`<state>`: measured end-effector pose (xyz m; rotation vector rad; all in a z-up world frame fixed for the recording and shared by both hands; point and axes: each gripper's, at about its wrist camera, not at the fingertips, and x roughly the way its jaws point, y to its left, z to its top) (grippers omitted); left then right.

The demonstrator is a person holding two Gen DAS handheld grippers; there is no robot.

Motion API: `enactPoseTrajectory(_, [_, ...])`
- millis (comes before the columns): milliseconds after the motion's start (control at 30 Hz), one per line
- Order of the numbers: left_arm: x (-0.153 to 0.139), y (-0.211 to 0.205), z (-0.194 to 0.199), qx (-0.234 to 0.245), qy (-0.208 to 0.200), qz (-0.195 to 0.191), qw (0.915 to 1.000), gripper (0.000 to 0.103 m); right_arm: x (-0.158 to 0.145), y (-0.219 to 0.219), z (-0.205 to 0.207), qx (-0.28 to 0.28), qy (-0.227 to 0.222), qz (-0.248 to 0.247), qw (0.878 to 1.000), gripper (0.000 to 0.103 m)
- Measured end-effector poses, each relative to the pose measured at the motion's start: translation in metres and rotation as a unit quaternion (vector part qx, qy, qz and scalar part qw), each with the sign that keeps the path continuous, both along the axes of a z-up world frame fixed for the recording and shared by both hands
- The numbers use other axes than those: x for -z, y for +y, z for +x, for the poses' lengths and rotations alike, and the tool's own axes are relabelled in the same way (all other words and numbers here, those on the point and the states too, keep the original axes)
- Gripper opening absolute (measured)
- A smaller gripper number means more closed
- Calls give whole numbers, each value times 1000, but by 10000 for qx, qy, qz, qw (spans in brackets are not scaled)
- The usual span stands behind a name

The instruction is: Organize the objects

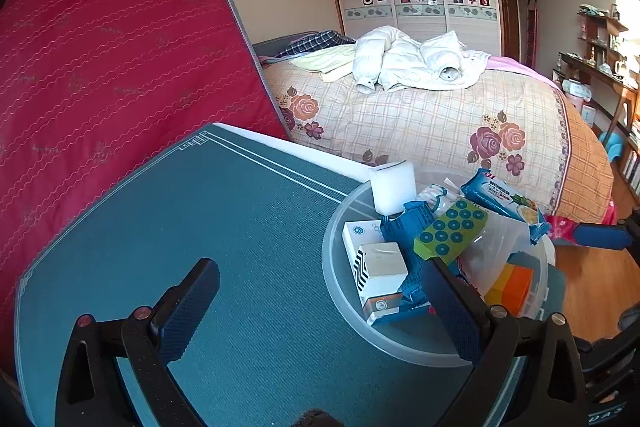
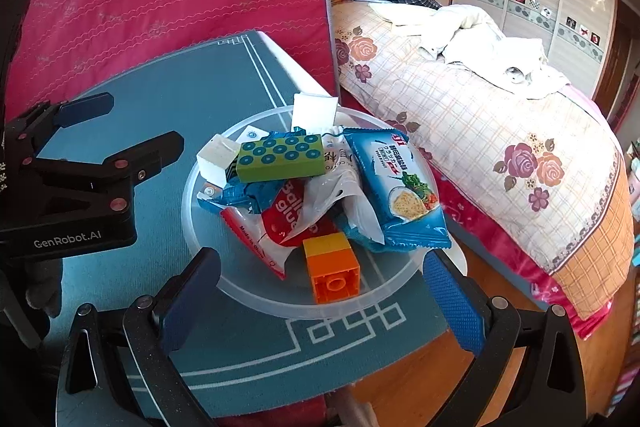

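The right gripper (image 2: 320, 299) and left gripper (image 1: 320, 307) both gape, holding nothing, near a clear bowl (image 2: 208, 267) on the teal mat (image 2: 224, 79), piled with packets and 2 toy bricks.

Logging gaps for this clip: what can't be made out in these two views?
- Red glue packet: label partly covered by the clear plastic bag in the right wrist view; not identifiable in the left.
- Orange-yellow block: left wrist view, blurred behind the clear bowl wall.
- Right gripper: left wrist view, cut off at the edge.
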<state>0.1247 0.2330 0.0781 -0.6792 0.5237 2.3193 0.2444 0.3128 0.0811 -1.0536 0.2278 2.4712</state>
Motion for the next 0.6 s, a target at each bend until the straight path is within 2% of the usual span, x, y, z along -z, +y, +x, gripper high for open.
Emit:
enactPoseTrajectory(233, [0,-2,1,51,-102,54,9999,103,4,-3,0,80,-71,-7,9999,102])
enactPoseTrajectory(600, [2,-4,2,39,-39,15,10000,103,4,-2,0,120,-12,-117,9999,102])
